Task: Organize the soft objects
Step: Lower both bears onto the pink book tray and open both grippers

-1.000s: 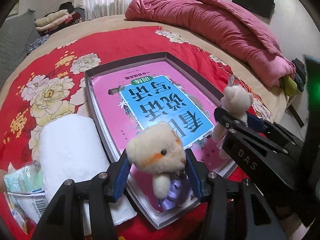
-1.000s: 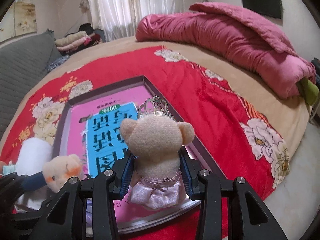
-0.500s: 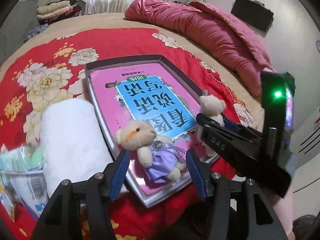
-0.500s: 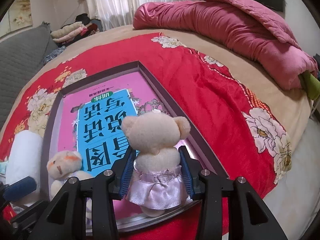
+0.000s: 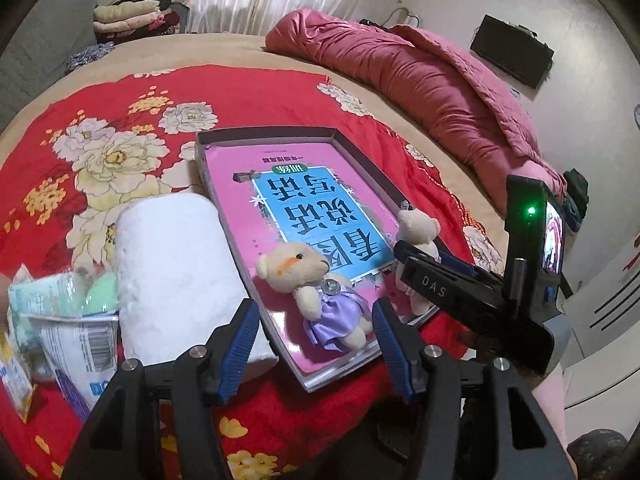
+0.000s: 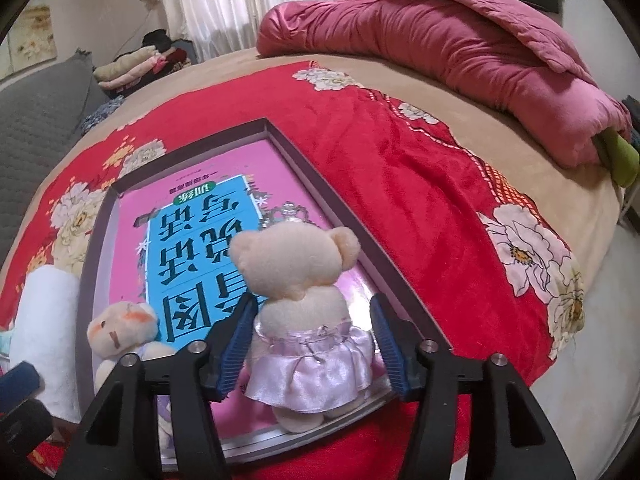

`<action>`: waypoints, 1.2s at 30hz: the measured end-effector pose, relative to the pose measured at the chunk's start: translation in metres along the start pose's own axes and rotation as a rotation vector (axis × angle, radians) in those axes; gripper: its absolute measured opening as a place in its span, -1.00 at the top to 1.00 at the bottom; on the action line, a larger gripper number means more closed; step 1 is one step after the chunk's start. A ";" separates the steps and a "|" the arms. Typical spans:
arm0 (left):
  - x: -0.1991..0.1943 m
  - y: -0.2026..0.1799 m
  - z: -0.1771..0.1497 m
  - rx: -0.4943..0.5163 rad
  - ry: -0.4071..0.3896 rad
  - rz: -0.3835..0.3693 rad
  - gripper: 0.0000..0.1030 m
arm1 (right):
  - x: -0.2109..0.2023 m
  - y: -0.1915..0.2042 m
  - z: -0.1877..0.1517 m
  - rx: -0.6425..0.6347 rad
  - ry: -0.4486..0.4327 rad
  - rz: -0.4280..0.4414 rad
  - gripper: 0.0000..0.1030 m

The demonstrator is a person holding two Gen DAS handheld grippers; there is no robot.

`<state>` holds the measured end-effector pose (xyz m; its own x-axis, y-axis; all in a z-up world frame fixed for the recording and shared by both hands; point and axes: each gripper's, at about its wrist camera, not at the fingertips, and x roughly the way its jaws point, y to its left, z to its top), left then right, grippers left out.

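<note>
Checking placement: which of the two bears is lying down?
The purple-dress bear, on its back on the pink book, face up. The pink-dress bear stands upright by the tray's right wall.

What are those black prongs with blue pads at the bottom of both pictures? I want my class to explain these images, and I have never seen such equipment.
They are hand-held two-finger grippers, one in each of a person's hands, each carrying a camera that looks along its fingers. One picture comes from the left gripper, the other from the right gripper.

A red flowered blanket covers the bed. On it sits a shallow grey box holding a pink and blue book, beside a rolled white towel.

The cream teddy bear in a purple dress lies on the book, released, in front of the open left gripper. The cream teddy bear in a pink dress stands between the right gripper's jaws, which have just been opening and no longer press it.
</note>
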<state>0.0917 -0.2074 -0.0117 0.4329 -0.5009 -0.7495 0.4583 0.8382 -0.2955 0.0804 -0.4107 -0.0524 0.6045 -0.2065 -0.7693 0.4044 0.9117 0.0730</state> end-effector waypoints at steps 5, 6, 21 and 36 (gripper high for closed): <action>-0.003 0.000 -0.005 -0.003 -0.008 -0.009 -0.13 | -0.006 -0.002 -0.001 -0.004 -0.023 -0.019 -0.34; -0.003 0.000 -0.005 -0.003 -0.008 -0.013 -0.13 | -0.008 -0.001 -0.001 -0.014 -0.028 -0.014 -0.34; -0.016 0.007 -0.006 -0.019 -0.030 -0.022 -0.13 | -0.021 0.002 -0.002 -0.028 -0.084 -0.021 -0.38; -0.031 0.006 -0.011 -0.020 -0.051 -0.044 -0.18 | -0.079 0.023 -0.013 -0.073 -0.266 0.015 -0.48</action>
<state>0.0721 -0.1842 0.0031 0.4517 -0.5477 -0.7043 0.4625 0.8188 -0.3401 0.0331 -0.3689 0.0017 0.7730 -0.2695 -0.5744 0.3488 0.9367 0.0298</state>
